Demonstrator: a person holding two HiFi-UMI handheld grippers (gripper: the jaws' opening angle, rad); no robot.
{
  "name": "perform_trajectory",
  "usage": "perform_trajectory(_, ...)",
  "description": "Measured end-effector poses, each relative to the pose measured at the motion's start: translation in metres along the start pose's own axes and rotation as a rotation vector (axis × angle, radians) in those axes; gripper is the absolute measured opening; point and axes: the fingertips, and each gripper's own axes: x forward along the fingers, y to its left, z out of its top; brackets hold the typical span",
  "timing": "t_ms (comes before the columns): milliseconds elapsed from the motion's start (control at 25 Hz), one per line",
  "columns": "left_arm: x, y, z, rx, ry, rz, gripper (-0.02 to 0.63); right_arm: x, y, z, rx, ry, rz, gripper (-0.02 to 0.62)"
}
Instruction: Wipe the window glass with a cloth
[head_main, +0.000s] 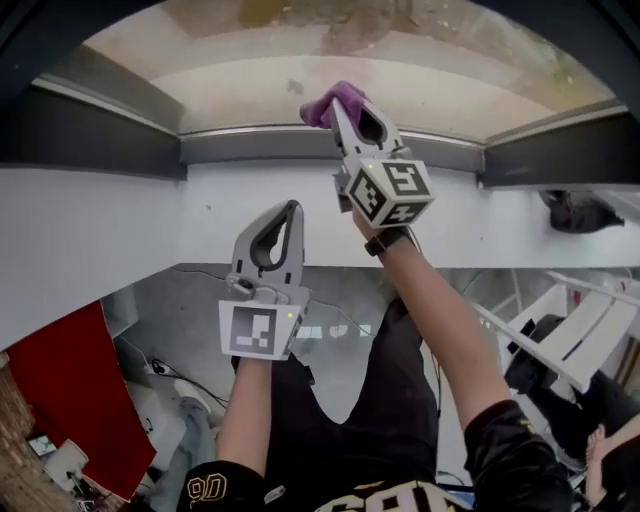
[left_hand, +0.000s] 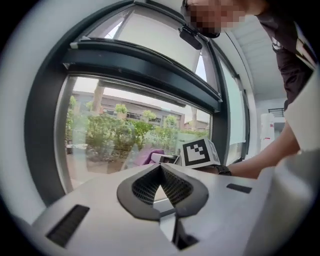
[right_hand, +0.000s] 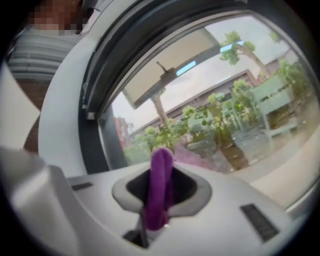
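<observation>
Person: black shirt (head_main: 400, 400) closest under the head view, both bare forearms reaching up and away from it toward the window.
Red panel (head_main: 70, 390): far left, low down, below the white sill (head_main: 110, 235).
Left gripper (head_main: 291, 207): held in front of the white sill, below the window and well apart from the pane; its own view (left_hand: 161, 169) shows the jaws brought together at the tips with nothing between them.
Cloth (head_main: 323, 108): purple, soft and bunched into a narrow fold; in the right gripper view (right_hand: 161, 185) it stands up as a rounded strip between the jaws and hangs a little below them. Its free end sits at the lower edge of the pane, up against the glass, with a faint purple reflection just beyond it.
Right gripper (head_main: 345, 108): raised higher than the left one, jaws clamped on the cloth (right_hand: 162, 170), tips pointing at the bottom of the pane.
Window glass (head_main: 300, 60): set in a dark frame (head_main: 100, 135); shrubs, trees and buildings show through it (right_hand: 225, 100).
Watch (head_main: 385, 241): dark band on the right wrist, just behind the marker cube.
Dark object (head_main: 575, 212): on the sill at far right, too small to identify.
</observation>
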Motion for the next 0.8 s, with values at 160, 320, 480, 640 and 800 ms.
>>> perform_trajectory(160,-0.061,0.106,-0.002,-0.010,-0.025,0.124,0.015,0.088,0.127,-0.060,0.043,0.056,0.153,0.075)
perform_trajectory(320,-0.106,0.177,-0.010,0.035,0.003,0.202,0.015,0.157,0.231,-0.112,0.071,0.107,0.284,0.075)
perform_trajectory(480,-0.123,0.207,-0.010,0.059,0.035,0.220,0.015,0.202,0.265,-0.140,0.085,0.133,0.294,0.074)
perform_trajectory(640,-0.127,0.210,-0.020,0.033,0.067,0.235,0.015,0.207,0.251,-0.148,0.083,0.159,0.273,0.072)
perform_trajectory(800,-0.092,0.174,-0.032,-0.016,0.078,0.201,0.015,0.164,0.171,-0.135,0.058,0.175,0.199,0.072)
